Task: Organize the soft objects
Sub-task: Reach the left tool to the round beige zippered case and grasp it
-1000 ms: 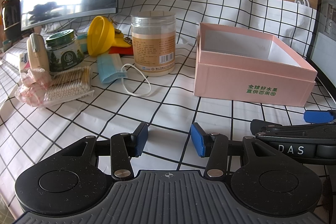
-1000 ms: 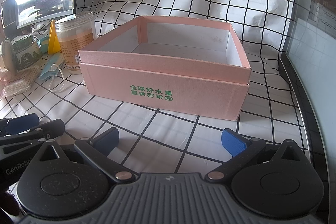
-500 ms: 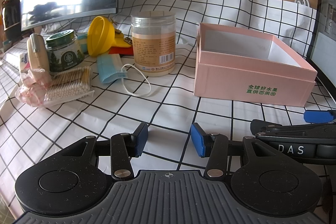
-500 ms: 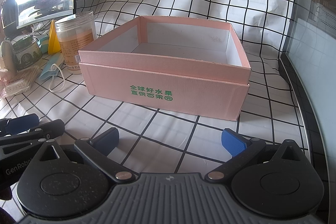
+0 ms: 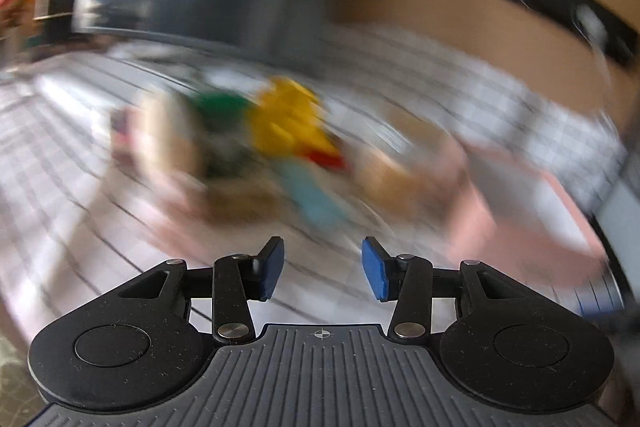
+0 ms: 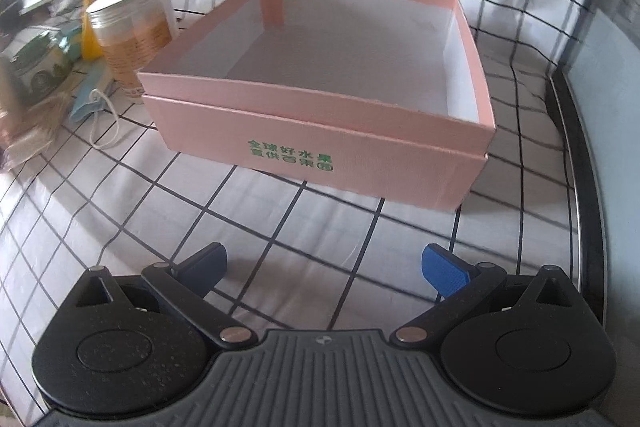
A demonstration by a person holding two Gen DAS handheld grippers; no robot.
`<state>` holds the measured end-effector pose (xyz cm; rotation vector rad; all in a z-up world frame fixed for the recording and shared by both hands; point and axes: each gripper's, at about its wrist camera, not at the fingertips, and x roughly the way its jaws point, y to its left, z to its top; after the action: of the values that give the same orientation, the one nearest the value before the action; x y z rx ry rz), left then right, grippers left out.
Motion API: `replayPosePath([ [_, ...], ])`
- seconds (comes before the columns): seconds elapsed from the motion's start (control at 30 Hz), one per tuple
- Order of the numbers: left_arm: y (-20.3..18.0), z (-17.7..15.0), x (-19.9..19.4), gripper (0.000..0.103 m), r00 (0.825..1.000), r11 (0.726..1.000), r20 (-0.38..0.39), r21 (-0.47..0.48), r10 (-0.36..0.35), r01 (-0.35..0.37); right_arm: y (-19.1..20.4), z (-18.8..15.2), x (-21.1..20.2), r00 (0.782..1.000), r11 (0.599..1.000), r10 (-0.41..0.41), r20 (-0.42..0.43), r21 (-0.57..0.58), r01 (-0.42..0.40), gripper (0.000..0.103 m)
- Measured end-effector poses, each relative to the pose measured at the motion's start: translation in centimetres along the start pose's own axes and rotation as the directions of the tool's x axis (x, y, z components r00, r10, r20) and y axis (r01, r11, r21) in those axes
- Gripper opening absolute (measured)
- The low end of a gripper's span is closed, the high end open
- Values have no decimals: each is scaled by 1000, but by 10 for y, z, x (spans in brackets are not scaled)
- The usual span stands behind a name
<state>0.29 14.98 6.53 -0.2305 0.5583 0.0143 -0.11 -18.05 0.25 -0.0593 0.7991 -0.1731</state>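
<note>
The left wrist view is heavily blurred by motion. My left gripper point(image 5: 322, 269) is open and empty, above the checked cloth, pointing toward a blurred blue face mask point(image 5: 316, 201) and a pink crumpled soft thing point(image 5: 176, 211). My right gripper point(image 6: 323, 269) is open wide and empty, raised in front of the empty pink box point(image 6: 320, 143). The blue face mask point(image 6: 86, 105) with its white ear loop lies left of the box.
A clear jar with a tan label point(image 6: 134, 39), a green-labelled jar point(image 6: 36, 65) and a yellow funnel point(image 5: 286, 119) stand left of the box. A pack of cotton swabs point(image 6: 28, 143) lies at the left edge. A dark raised edge point(image 6: 580, 163) runs along the right.
My left gripper has swung quickly up and to the left, blurring its view. My right gripper has risen and tilted down toward the box. Both stay open.
</note>
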Motion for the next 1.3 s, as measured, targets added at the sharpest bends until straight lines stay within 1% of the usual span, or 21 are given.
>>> replayPosePath([
  [0.07, 31, 30, -1, 46, 1000, 998, 13, -57, 25, -24, 15, 6, 0, 999, 999, 13, -52, -34, -15, 103],
  [0.1, 43, 44, 1, 46, 999, 997, 11, -77, 33, -33, 26, 10, -2, 998, 998, 6, -59, -66, -10, 102],
  [0.13, 59, 63, 7, 46, 999, 994, -3, -96, 50, -50, 41, 15, -7, 999, 994, -25, -34, -103, 21, 96],
  [0.2, 76, 83, 16, 46, 995, 989, -33, -116, 92, -95, 73, 29, -23, 996, 983, -73, 53, -163, 80, 94],
  [0.23, 88, 96, 23, 46, 993, 984, -51, -140, 108, -114, 86, 38, -33, 993, 980, -77, 95, -174, 92, 94],
  [0.3, 103, 108, 31, 46, 995, 979, -56, -187, 76, -86, 112, 61, -57, 978, 980, -79, 193, -165, 112, 94],
  [0.4, 120, 122, 46, 46, 997, 971, -77, -234, 32, -49, 140, 102, -90, 942, 985, -97, 321, -104, 137, 94],
  [0.43, 123, 126, 54, 46, 996, 971, -90, -237, 6, -28, 148, 118, -97, 933, 985, -111, 343, -83, 148, 94],
  [0.53, 121, 135, 65, 46, 993, 982, -115, -190, -29, 7, 165, 153, -106, 923, 989, -123, 364, -33, 145, 94],
  [0.6, 114, 137, 72, 46, 992, 989, -121, -145, -26, 9, 171, 160, -108, 923, 992, -105, 369, -30, 124, 94],
  [0.67, 111, 132, 72, 46, 992, 994, -129, -107, -14, 0, 175, 157, -105, 926, 993, -71, 371, -59, 101, 94],
  [0.73, 115, 125, 71, 47, 991, 996, -136, -92, -1, -11, 176, 152, -94, 936, 993, -15, 352, -104, 55, 94],
  [0.77, 118, 120, 67, 55, 990, 996, -139, -89, 13, -26, 177, 149, -88, 941, 993, 5, 339, -116, 36, 94],
  [0.83, 127, 112, 58, 58, 989, 994, -145, -110, -11, -5, 177, 139, -76, 948, 992, 57, 312, -125, -18, 94],
  [0.9, 132, 108, 53, 56, 990, 994, -141, -109, -20, 5, 176, 126, -69, 948, 989, 102, 302, -137, -63, 94],
  [0.93, 133, 108, 50, 52, 990, 992, -138, -126, -22, 4, 177, 120, -63, 952, 988, 110, 286, -137, -73, 94],
  [1.0, 134, 107, 46, 52, 990, 980, -129, -198, -63, 36, 177, 109, -55, 961, 983, 146, 235, -144, -114, 94],
  [1.03, 131, 107, 46, 53, 988, 977, -131, -206, -87, 59, 178, 103, -53, 961, 978, 169, 220, -161, -135, 94],
  [1.07, 124, 108, 47, 53, 987, 981, -133, -183, -92, 67, 178, 97, -51, 961, 974, 173, 216, -180, -135, 94],
  [1.13, 112, 109, 49, 53, 990, 989, -131, -146, -53, 33, 180, 86, -49, 964, 972, 156, 213, -207, -111, 94],
  [1.3, 94, 110, 60, 53, 988, 993, -157, -116, -1, -17, 173, 70, -47, 971, 969, 161, 176, -216, -122, 94],
])
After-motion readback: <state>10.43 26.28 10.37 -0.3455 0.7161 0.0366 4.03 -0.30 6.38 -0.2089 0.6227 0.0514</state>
